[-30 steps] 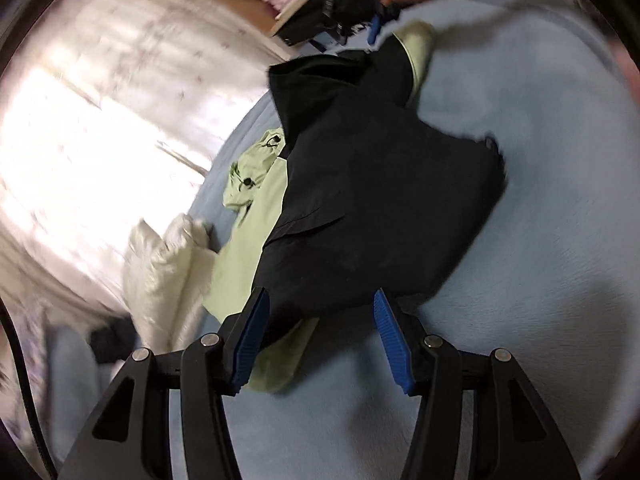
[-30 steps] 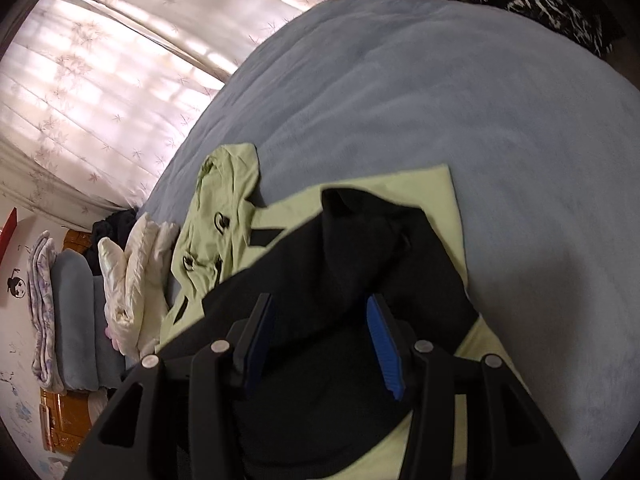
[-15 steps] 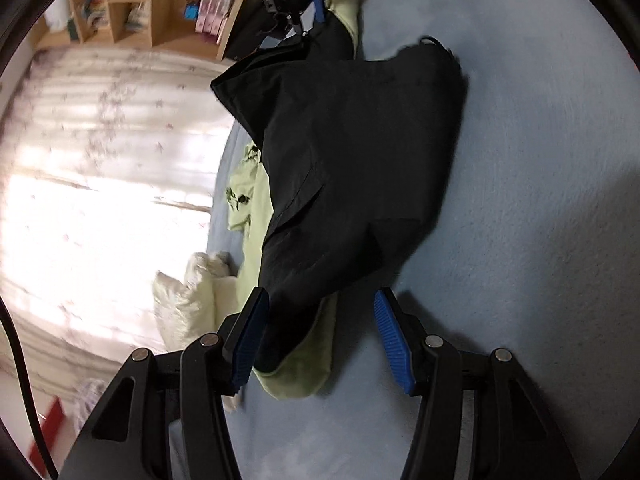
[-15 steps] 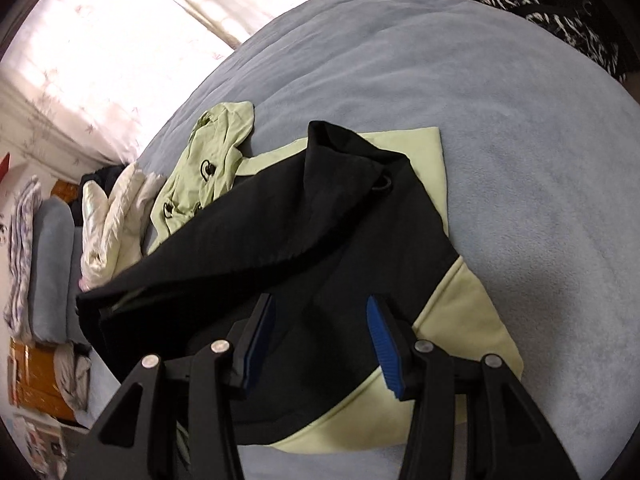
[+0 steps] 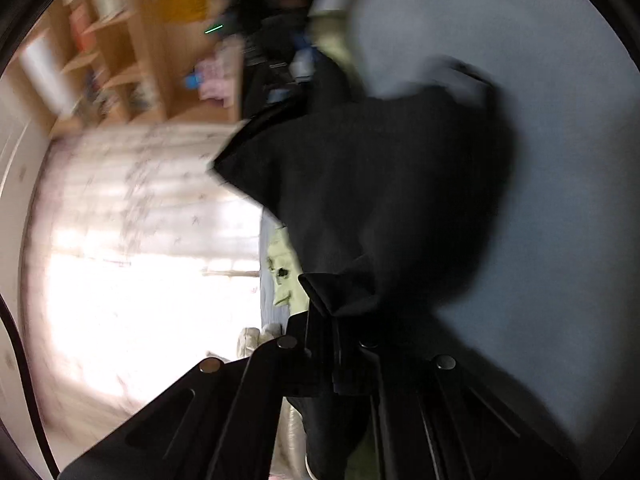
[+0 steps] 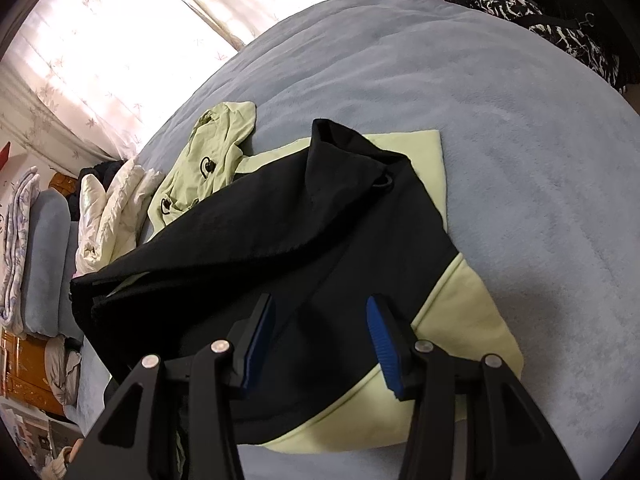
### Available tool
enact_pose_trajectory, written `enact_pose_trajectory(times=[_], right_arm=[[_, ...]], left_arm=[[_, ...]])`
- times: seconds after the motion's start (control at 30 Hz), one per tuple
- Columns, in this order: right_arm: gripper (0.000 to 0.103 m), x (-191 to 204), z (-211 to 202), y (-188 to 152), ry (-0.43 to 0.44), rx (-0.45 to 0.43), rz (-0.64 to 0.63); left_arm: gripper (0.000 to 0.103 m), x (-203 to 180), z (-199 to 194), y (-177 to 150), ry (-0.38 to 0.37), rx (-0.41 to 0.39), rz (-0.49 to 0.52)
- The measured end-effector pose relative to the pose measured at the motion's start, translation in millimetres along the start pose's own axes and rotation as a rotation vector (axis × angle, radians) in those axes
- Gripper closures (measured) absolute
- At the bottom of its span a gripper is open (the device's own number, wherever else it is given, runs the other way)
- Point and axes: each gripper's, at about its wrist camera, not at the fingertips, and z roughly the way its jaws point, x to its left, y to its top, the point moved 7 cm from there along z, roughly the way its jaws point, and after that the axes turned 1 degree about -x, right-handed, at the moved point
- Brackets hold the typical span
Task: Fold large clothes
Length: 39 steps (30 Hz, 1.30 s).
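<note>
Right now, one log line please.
left gripper: shut on black garment | right gripper: open above it | green hoodie: underneath, on bed

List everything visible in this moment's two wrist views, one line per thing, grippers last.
black garment: 1, black, spread on top of the green one, one edge pinched at the left gripper
green hoodie: 1, pale green, flat under the black garment, hood bunched toward the window
bed cover: 1, grey-blue, under both garments
cream bundle: 1, cream, at the bed edge beside the hood
curtain: 1, pale with a leaf print, backlit, behind the bed
patterned fabric: 1, black and white, at the far corner of the bed
wooden shelves: 1 unit, light wood, blurred
left gripper: 1, black, shut on the black garment
right gripper: 1, black with blue pads, open above the black garment
</note>
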Motion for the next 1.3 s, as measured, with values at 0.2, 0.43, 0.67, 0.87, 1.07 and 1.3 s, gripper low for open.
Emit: enact_pose_trajectory(times=[0.2,0.43,0.67,0.87,1.07,1.3], right_arm=[[0.055,10.4,7.0,10.7,-0.008,-0.008,-0.038],[0.055,23.0,25.6,43.2,-0.061,-0.054,-0.108],[0.055,17.8,42.9,72.2,-0.191,-0.069,-0.284],[0.055,13.7,49.2,82.5,-0.187,-0.049,-0.461],[0.055,14.2,71.4,97.7,-0.184,0.017,-0.415],[0.054,34.2,48.3,156.1,0.058,-0.120,-0.067]], left_arm=[[0.101,115.5,74.3,-39.4,-0.057,0.246,-0.657],[0.100,145.8,186.5,-166.9,-0.166,0.659,-1.333],[0.091,93.6,196.6,-221.4,-0.297,0.756,-1.636],[0.089,92.6,200.4,-228.1,-0.342,0.724,-1.695],[0.088,100.7,221.0,-235.5,-0.368,0.734,-1.812],[0.088,124.9,221.5,-231.1,-0.307,0.688,-1.871]])
